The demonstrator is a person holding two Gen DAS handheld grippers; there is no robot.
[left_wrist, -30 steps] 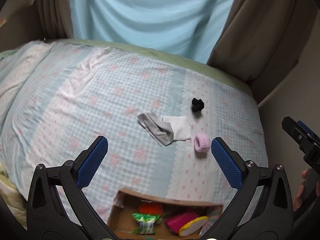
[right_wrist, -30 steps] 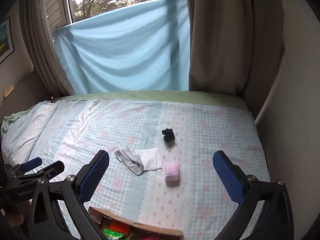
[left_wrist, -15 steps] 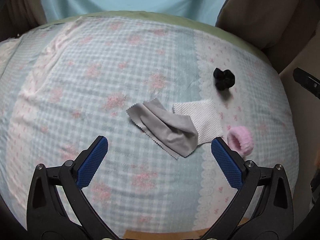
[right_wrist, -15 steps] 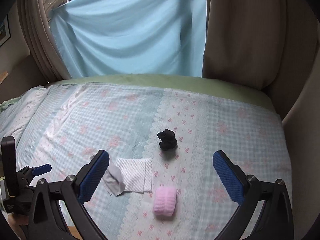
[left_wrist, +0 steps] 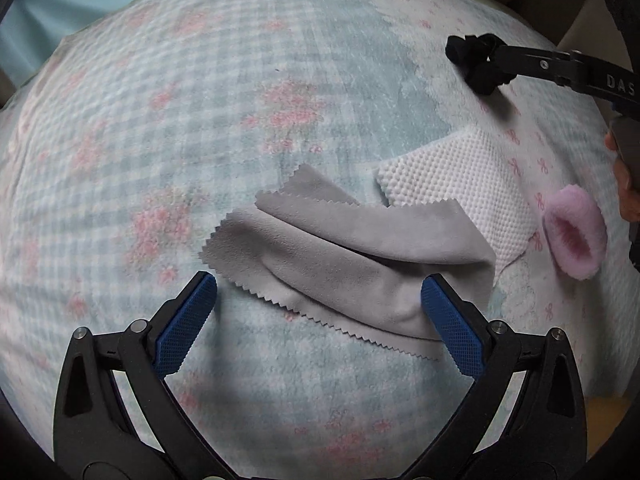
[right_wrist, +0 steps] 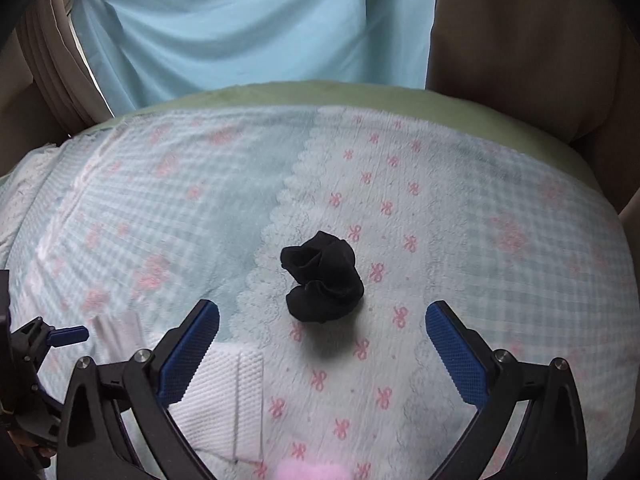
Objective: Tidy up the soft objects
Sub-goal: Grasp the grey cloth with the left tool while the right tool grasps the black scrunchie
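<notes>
Checked blue bedspread (left_wrist: pixel 120 128) with pink bows, four soft items loose on it, both grippers spread over their targets.

Taking the grey cloth (left_wrist: pixel 352 264) as the landmark: the left gripper (left_wrist: pixel 318 306) brackets its near edge with both blue pads wide apart, one off the zigzag hem, the other at the folded end. The white waffle cloth (left_wrist: pixel 452 176) lies partly under the grey cloth's far side, the pink fuzzy roll (left_wrist: pixel 574 236) sits just beyond that, and the black sock ball (right_wrist: pixel 322 278) is well past both. The right gripper (right_wrist: pixel 322 332) hangs open just short of the sock, nothing held. To do this well, I judge each gripper should press into the bedding before closing, the left pinching only a raised grey fold so the waffle cloth stays behind, the right centring on the sock's bulk, not a loose cuff.
</notes>
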